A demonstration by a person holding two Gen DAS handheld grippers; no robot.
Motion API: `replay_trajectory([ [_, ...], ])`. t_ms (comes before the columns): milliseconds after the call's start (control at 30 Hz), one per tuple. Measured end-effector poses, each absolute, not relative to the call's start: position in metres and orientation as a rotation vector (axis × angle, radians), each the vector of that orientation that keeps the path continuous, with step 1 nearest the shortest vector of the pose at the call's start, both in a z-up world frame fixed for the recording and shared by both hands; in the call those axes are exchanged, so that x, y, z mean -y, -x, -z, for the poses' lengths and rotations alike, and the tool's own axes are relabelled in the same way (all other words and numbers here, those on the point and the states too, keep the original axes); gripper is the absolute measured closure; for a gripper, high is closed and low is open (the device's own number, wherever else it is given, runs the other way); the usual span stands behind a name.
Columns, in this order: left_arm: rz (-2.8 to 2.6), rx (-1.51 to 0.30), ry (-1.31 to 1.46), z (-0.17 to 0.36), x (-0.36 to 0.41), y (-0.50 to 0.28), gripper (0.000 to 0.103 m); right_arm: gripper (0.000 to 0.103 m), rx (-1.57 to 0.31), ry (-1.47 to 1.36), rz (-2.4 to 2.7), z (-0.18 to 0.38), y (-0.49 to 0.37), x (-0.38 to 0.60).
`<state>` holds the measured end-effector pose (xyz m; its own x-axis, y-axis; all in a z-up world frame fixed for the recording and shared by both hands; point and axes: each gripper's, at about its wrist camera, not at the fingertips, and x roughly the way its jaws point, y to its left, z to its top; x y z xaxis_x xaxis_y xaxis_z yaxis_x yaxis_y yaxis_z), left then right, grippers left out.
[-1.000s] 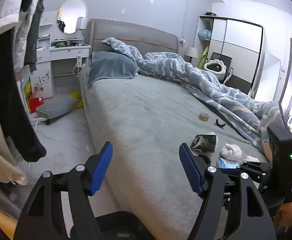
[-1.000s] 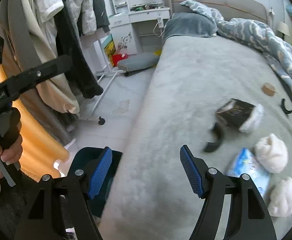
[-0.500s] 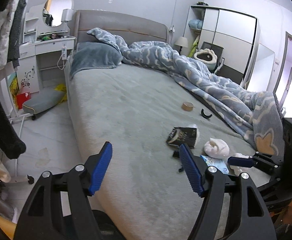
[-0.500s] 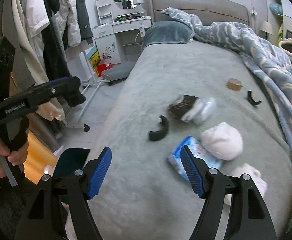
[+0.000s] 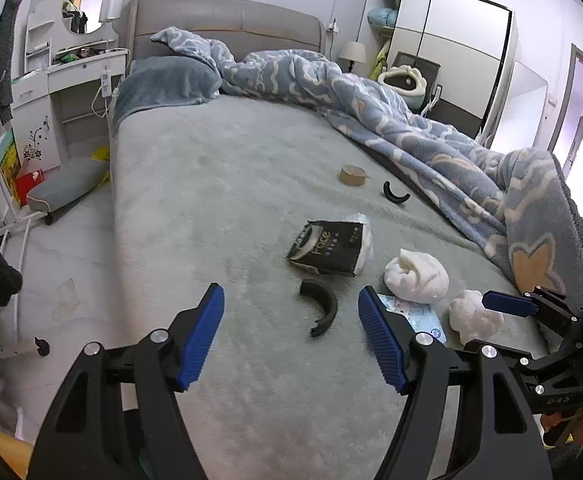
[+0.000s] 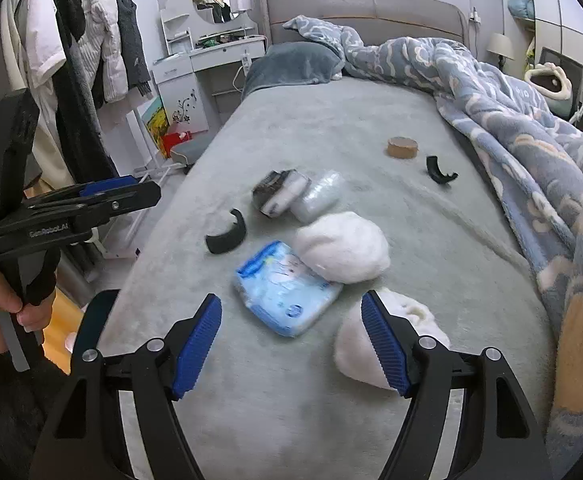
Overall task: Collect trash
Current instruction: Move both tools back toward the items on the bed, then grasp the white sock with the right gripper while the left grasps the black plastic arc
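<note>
Trash lies on the grey bed (image 5: 211,184): a black tissue pack (image 5: 327,246) (image 6: 277,194), a curved black plastic piece (image 5: 320,306) (image 6: 227,236), a blue wet-wipe packet (image 6: 283,290) (image 5: 423,316), two white crumpled wads (image 6: 341,248) (image 6: 355,344), a brown tape roll (image 5: 353,175) (image 6: 402,147) and a second black piece (image 5: 395,195) (image 6: 439,170). My left gripper (image 5: 291,338) hovers open just short of the near black piece. Above the blue packet hangs my right gripper (image 6: 291,342), open, its right finger in front of the nearer wad.
A blue patterned duvet (image 5: 411,120) is heaped along the bed's right side. Left of the bed are floor, a white dressing table (image 5: 71,80), a grey cushion (image 5: 67,184) and hanging clothes (image 6: 75,52). A wardrobe (image 5: 451,52) stands at the back right.
Both grippers have swung from the bed's left edge and floor toward the trash, which now sits closer and more central. Both stay open and hold nothing.
</note>
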<state>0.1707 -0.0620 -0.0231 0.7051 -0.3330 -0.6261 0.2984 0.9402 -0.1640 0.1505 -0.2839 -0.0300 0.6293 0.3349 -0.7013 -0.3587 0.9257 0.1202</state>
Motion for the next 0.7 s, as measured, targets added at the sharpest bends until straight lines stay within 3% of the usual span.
replay_trajectory([
  [700, 0.335, -0.799, 0.013, 0.055, 0.102, -0.201, 0.031, 0.029, -0.835, 0.008, -0.359, 0.048, -0.164, 0.335],
])
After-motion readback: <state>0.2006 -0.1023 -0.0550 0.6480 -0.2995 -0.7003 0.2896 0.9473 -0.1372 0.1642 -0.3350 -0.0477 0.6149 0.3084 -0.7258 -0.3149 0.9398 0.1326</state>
